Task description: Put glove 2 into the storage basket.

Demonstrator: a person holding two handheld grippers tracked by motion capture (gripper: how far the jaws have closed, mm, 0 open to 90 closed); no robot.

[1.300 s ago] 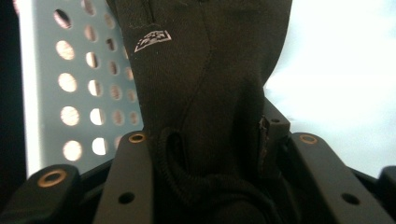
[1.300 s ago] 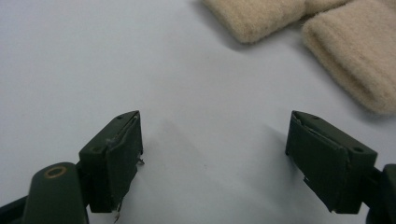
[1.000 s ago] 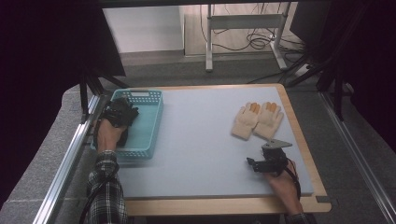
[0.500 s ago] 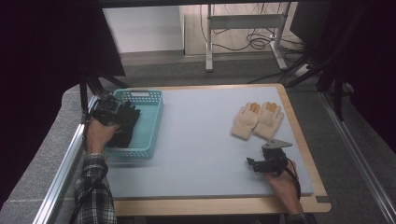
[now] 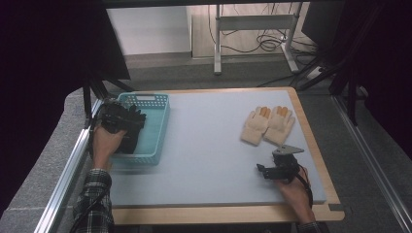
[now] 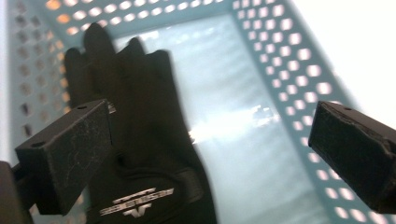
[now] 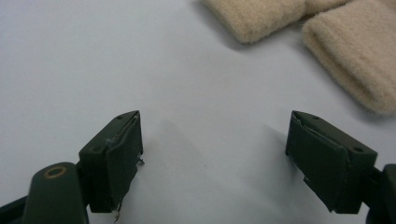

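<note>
Far left, your left gripper (image 5: 127,119) hangs over the near left part of the basket (image 5: 158,127); its jaws have just been opening and now stand wide, with nothing between them. In the left gripper view (image 6: 205,154) the black glove (image 6: 140,140) lies flat on the basket floor below the jaws, against the left wall, fingers pointing to the far end, white lettering on the cuff at the near end; the pads are clear of it. The basket (image 6: 299,60) is teal plastic with perforated walls and sits at the left edge of the grey worktop (image 5: 209,141), touching nothing else on the surface. The middle of the worktop is bare grey board with a wooden border. Right of centre, toward the far edge, two cream gloves (image 5: 268,125) lie side by side, touching, fingers pointing away from you, orange patches at the fingertips. Nearest you on the right, your right gripper (image 5: 260,170) rests low over the worktop, near the cream gloves but apart from them. In the right gripper view (image 7: 215,158) its jaws stand wide apart and hold nothing, with the cuffs of the cream gloves (image 7: 345,60) beyond them at upper right.
</note>
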